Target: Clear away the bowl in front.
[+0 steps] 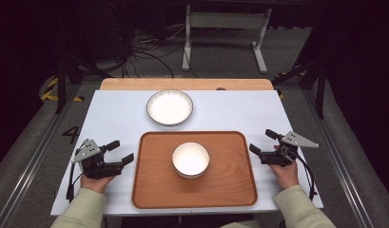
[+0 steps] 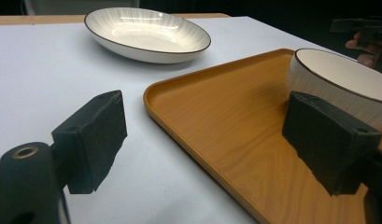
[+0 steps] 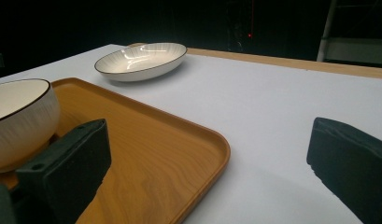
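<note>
A wooden tray (image 1: pixel 230 190) lies on the white table (image 1: pixel 116 118) in front of the person, and everything else sits around it. A white bowl (image 1: pixel 190 159) stands upright near the middle of the tray. Beyond the tray's far edge, apart from it, a shallow white plate (image 1: pixel 169 107) rests on the table. The left gripper (image 1: pixel 120 152) hangs just off the tray's left edge, its jaws spread wide with nothing between them, pointing toward the tray. The right gripper (image 1: pixel 263 141) sits just off the tray's right edge, jaws likewise wide apart and holding nothing. In the left gripper view the bowl (image 2: pixel 338 84) shows past one jaw, not touched.
</note>
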A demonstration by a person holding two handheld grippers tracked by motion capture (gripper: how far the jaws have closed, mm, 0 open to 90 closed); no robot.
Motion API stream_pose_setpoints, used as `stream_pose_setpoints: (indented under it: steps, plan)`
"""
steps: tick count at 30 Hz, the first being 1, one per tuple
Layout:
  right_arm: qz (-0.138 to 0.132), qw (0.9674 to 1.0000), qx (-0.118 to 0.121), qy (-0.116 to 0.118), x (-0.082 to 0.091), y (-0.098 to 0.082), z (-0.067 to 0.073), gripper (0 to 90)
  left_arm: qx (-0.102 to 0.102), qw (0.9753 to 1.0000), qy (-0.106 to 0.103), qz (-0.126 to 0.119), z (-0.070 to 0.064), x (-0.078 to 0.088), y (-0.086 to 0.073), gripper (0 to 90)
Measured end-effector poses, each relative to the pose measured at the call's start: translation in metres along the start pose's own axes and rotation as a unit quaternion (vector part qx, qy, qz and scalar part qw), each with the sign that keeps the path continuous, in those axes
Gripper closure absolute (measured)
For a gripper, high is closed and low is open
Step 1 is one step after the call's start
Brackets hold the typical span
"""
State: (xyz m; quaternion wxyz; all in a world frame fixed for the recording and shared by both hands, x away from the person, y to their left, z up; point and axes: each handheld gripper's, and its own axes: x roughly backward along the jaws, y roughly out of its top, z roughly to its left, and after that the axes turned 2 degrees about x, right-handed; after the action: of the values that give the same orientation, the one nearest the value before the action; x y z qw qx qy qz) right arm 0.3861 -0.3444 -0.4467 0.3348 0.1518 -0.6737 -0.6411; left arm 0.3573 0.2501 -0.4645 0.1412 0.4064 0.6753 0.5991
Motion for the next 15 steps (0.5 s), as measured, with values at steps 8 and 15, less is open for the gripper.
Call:
stream_pose_setpoints:
  steps: [8,15]
  plan:
    - [-0.002,0.9998,0.021,0.004,-0.0005,0.0007,0.0038,0.1,0.009,0.9997,0.023,0.006,0.0024,-0.0020,-0.0008,15.9]
    - [-0.003,0.9997,0.021,0.006,-0.0005,0.0008,0.0040,0.2,0.006,0.9997,0.022,0.010,0.0025,-0.0027,-0.0010,17.3]
